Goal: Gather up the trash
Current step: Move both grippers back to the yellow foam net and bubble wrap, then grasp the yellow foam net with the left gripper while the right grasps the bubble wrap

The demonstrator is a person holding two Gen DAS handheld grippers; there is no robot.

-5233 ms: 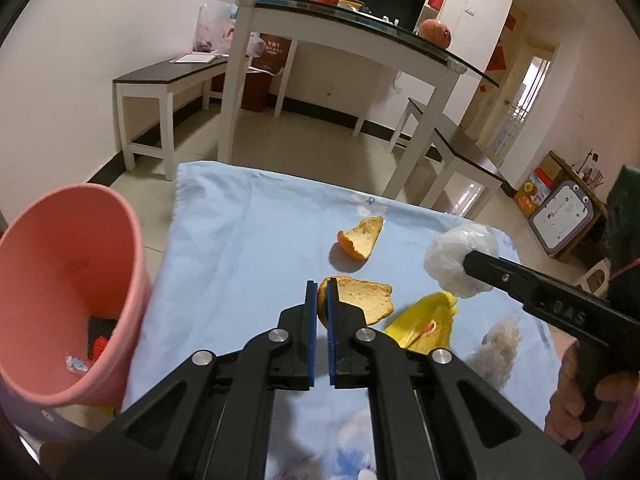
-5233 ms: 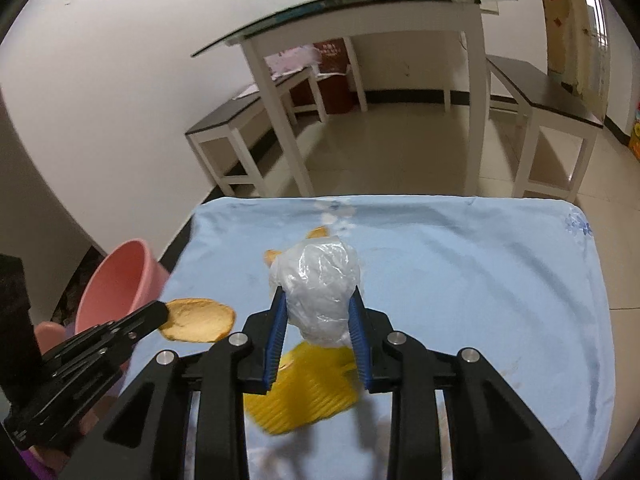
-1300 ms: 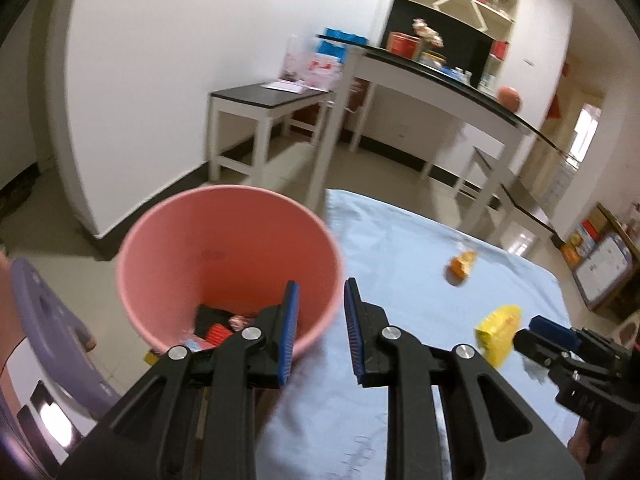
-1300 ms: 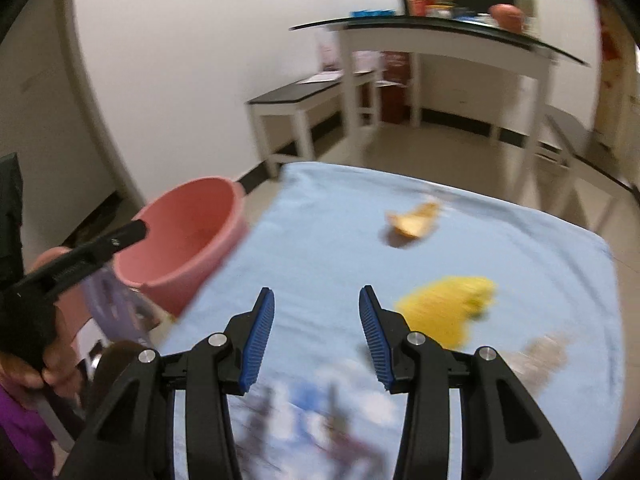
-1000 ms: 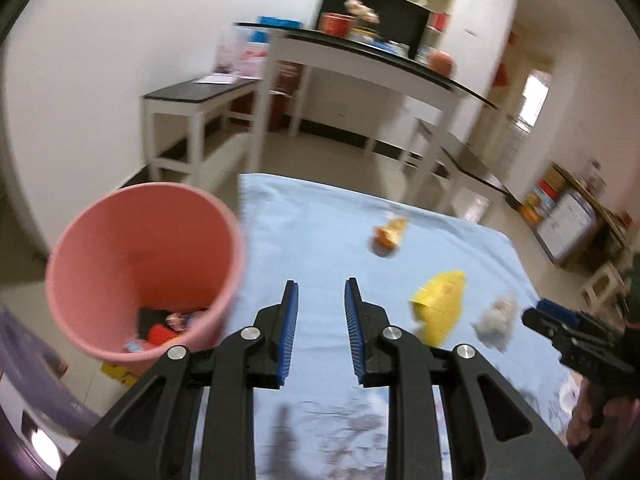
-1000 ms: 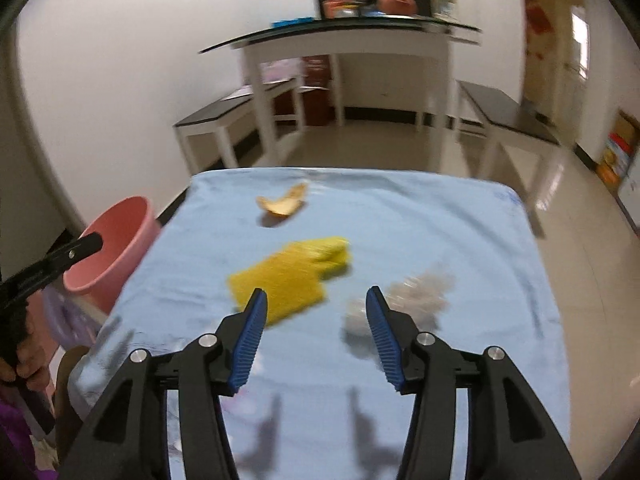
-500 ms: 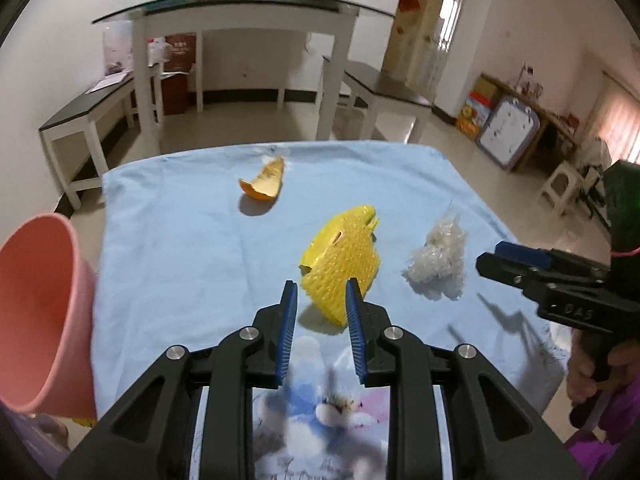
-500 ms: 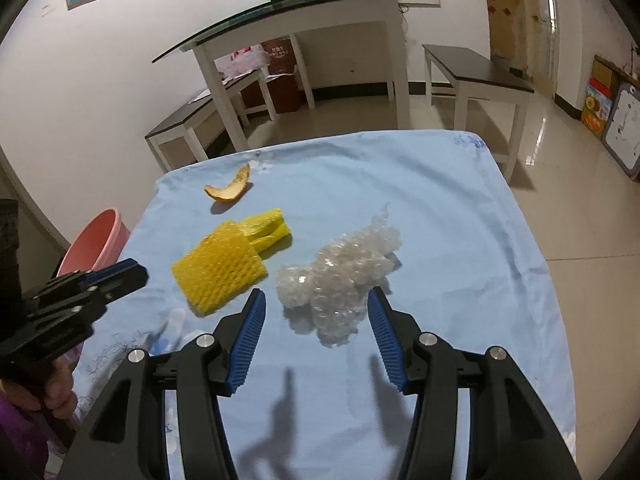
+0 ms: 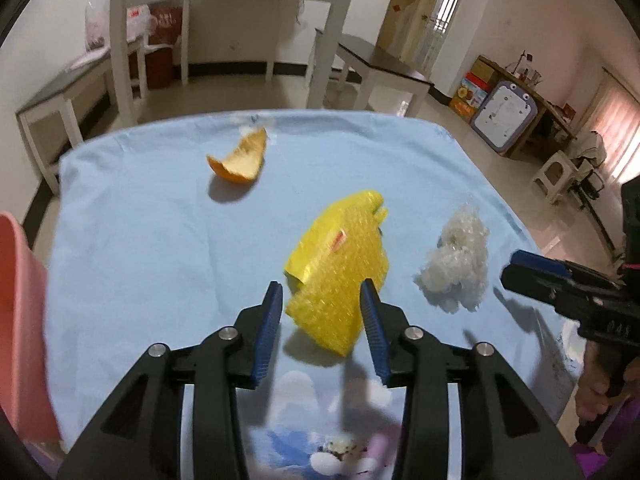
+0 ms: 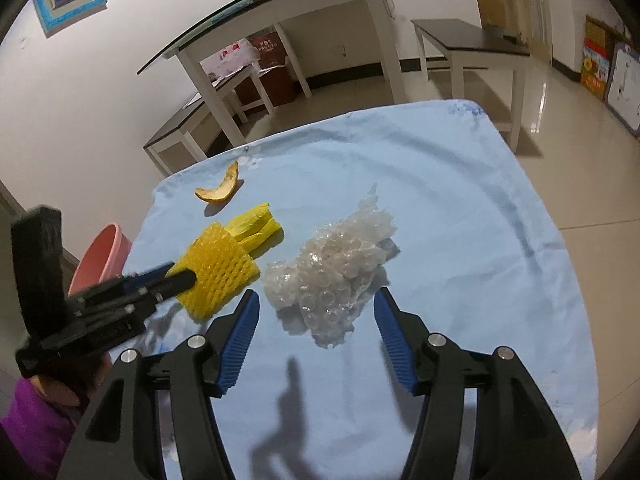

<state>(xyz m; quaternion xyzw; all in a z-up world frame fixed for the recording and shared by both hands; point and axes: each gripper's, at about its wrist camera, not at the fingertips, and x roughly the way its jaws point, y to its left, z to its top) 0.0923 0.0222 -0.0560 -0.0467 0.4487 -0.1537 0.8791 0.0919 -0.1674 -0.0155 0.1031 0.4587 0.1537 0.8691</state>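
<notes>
Left gripper (image 9: 320, 300): jaws released, spread wide, one on each side of the near end of the yellow foam net (image 9: 340, 276). Cannot tell if the blue pads touch the net; nothing is clamped. In the right wrist view the left gripper (image 10: 176, 278) lies low against the left near part of the net (image 10: 218, 270).

Right gripper (image 10: 316, 316): jaws released, wide apart, flanking the near end of the clear bubble wrap wad (image 10: 336, 268) from above; the tips are apart from the wad. In the left wrist view it shows at the right edge, tips (image 9: 520, 266) just beside the wad (image 9: 458, 270), with the person's hand (image 9: 600, 376) on the handle.

Desk covered with a light blue cloth (image 10: 460, 220). Foam net and bubble wrap lie side by side toward the near edge, net on the left, a narrow strip of cloth between them. Orange peel (image 9: 240, 160) sits near the far left corner, well apart from both, cupped side up.

Pink bucket (image 10: 100, 258) stands off the desk's left edge, below the cloth level; in the left wrist view only its rim (image 9: 20, 280) shows, blurred.

Behind the desk: glass-topped white table (image 10: 280, 12), dark-topped benches (image 10: 468, 42).
</notes>
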